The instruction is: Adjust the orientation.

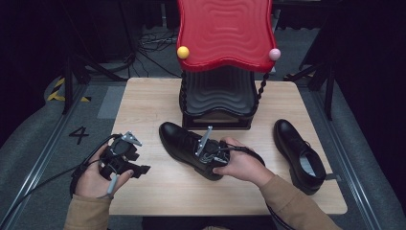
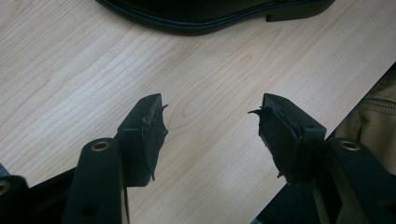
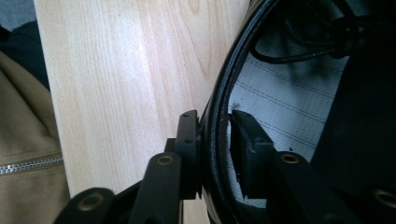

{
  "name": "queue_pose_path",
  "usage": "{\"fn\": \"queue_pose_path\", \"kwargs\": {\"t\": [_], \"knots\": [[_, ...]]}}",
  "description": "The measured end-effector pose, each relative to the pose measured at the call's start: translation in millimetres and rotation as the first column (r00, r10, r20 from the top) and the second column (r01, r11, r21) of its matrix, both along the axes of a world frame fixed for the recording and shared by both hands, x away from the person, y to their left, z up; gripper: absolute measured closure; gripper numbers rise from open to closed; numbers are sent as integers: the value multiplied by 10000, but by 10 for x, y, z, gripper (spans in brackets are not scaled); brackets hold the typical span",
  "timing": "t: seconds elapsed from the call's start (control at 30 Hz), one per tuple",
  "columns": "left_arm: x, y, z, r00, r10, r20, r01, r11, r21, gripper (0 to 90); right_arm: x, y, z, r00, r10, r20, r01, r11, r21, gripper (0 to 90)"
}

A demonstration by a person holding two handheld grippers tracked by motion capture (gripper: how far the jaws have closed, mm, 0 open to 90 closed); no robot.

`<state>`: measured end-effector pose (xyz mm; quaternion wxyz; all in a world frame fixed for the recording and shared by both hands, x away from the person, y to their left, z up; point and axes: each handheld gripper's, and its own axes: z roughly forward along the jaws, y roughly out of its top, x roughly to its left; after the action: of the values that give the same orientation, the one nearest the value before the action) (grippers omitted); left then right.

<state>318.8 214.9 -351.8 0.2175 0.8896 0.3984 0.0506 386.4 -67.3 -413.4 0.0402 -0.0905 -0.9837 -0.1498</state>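
glossy black leather shoe point(image 1: 186, 146) on pale matt wood-grain table point(image 1: 143, 105)

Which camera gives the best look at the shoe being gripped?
The high view: the whole gripped shoe lies on the table. The right gripper view shows its collar pinched between the jaws; the left gripper view catches its sole edge.

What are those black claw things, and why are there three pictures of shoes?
A person sits at a wooden table holding a pair of tongs in each hand. One camera looks down from above; two small cameras ride on the tongs and look along their black jaws. The left tongs are open above bare wood, holding nothing. The right tongs pinch the rim of the nearer black leather shoe, one jaw inside, one outside. A second black shoe lies to the right. Behind stands a red and black wavy shoe rack.
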Motion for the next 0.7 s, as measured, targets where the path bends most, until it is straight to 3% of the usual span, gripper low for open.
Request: {"fn": "queue_pose_path", "kwargs": {"t": [0.03, 0.37, 0.5, 0.7], "knots": [[1, -1, 0, 10000, -10, 3, 10, 10000, 2, 411, 0, 1, 3, 9998, 57, -171, -56, 10000, 42, 814], [9, 5, -3, 10000, 34, -8, -34, 10000, -57, 412, -63, 12, 14, 10000, 48, -23, -48, 9997, 222, 847], [37, -5, -3, 10000, -81, 13, 81, 10000, -12, 413, -160, -24, 62, 9997, 237, 24, -238, 9985, 496, 846], [103, -79, -8, 9997, -254, -38, 253, 9997, -58, 413, -313, -165, 181, 9999, 92, 49, -95, 9972, 738, 846]]}}
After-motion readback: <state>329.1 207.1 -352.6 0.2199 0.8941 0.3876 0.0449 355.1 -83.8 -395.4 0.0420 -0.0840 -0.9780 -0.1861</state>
